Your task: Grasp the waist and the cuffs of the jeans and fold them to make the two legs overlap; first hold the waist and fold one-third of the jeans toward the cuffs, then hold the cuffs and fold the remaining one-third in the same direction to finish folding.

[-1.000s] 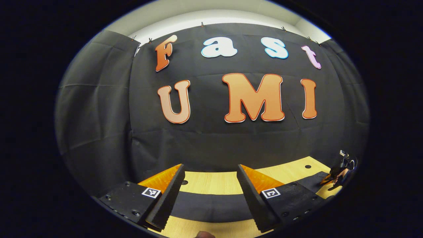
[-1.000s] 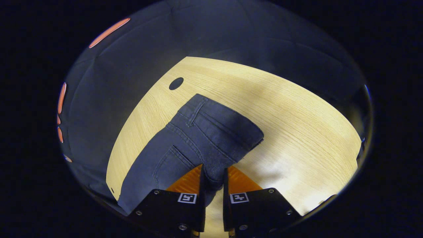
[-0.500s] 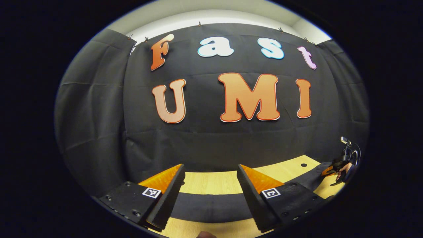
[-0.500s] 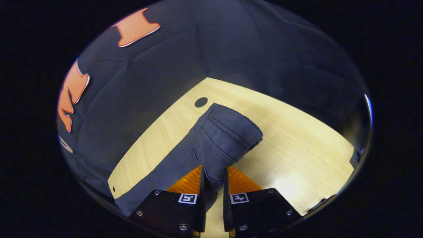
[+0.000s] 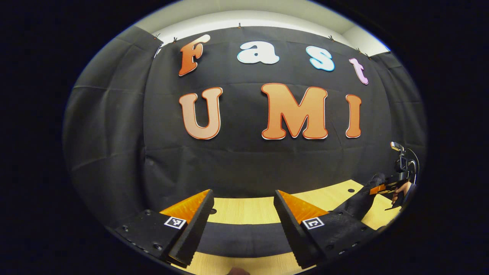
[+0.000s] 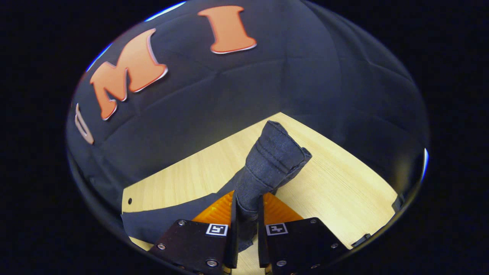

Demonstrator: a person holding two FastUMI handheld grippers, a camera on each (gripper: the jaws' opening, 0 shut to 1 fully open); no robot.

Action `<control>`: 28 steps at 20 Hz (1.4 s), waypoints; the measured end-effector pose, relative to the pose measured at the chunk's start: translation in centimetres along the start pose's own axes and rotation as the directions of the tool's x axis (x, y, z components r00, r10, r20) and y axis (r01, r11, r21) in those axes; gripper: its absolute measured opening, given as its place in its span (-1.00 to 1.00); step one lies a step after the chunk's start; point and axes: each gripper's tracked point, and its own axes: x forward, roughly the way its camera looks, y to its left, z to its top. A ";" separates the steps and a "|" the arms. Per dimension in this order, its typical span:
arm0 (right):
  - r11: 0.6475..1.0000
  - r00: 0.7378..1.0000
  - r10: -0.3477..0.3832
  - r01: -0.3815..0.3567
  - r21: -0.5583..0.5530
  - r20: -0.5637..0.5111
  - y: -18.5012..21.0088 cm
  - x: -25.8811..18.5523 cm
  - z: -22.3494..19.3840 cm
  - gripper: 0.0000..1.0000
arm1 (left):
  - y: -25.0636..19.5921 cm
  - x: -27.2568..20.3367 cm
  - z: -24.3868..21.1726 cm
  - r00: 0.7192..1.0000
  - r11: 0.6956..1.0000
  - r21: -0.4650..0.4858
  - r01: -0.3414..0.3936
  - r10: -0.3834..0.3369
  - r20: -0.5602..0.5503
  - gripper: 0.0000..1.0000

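Observation:
Dark blue jeans [image 5: 244,238] lie as a flat band across the wooden table [image 5: 248,210]. My left gripper [image 5: 243,194] hovers open just above that band, with nothing between its fingers. At the far right of the left gripper view, my right gripper [image 5: 384,188] holds the waist end raised off the table. In the right gripper view my right gripper [image 6: 247,198] is shut on the jeans' waist [image 6: 277,152], which stands bunched and upright beyond the fingers. The rest of the jeans [image 6: 164,223] trails down to the left onto the table [image 6: 336,183].
Black cloth walls close the booth behind and beside the table. A small round hole [image 5: 350,190] sits in the tabletop near the far right. A hand [image 5: 399,191] holds the right gripper. Bare wood lies to the right of the raised waist.
My right gripper has risen and tilted upward, lifting the waist off the table so it now stands bunched. My left gripper has stayed open over the leg, barely shifting.

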 end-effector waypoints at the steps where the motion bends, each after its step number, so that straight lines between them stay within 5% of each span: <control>1: 0.998 1.000 0.014 -0.014 -0.055 0.009 1.3 -0.2 0.0 -0.56 | 0.4 0.0 -0.1 1.000 1.000 -0.004 -0.004 0.004 -0.003 0.89; 7: 0.961 0.996 0.088 -0.077 -0.265 0.027 6.0 -1.8 -0.1 -0.56 | 3.7 0.1 -0.9 0.999 0.999 -0.031 -0.034 0.034 -0.023 0.89; 13: 0.883 0.982 0.189 -0.181 -0.433 -0.025 9.2 -1.8 -1.0 -0.57 | 6.8 -0.5 -2.2 0.995 0.995 -0.052 -0.088 0.085 -0.052 0.89; 21: 0.805 0.956 0.238 -0.294 -0.515 -0.174 11.2 -1.9 -4.2 -0.57 | 11.7 -1.7 -4.7 0.979 0.982 -0.059 -0.177 0.170 -0.110 0.89; 26: 0.751 0.954 0.195 -0.293 -0.591 -0.226 10.4 -2.1 -4.9 -0.55 | 13.9 -2.3 -6.7 0.965 0.972 -0.072 -0.222 0.208 -0.159 0.89; 28: 0.733 0.932 0.243 -0.359 -0.578 -0.270 11.2 -2.4 -5.4 -0.46 | 14.5 -2.2 -7.5 0.960 0.970 -0.082 -0.230 0.212 -0.181 0.89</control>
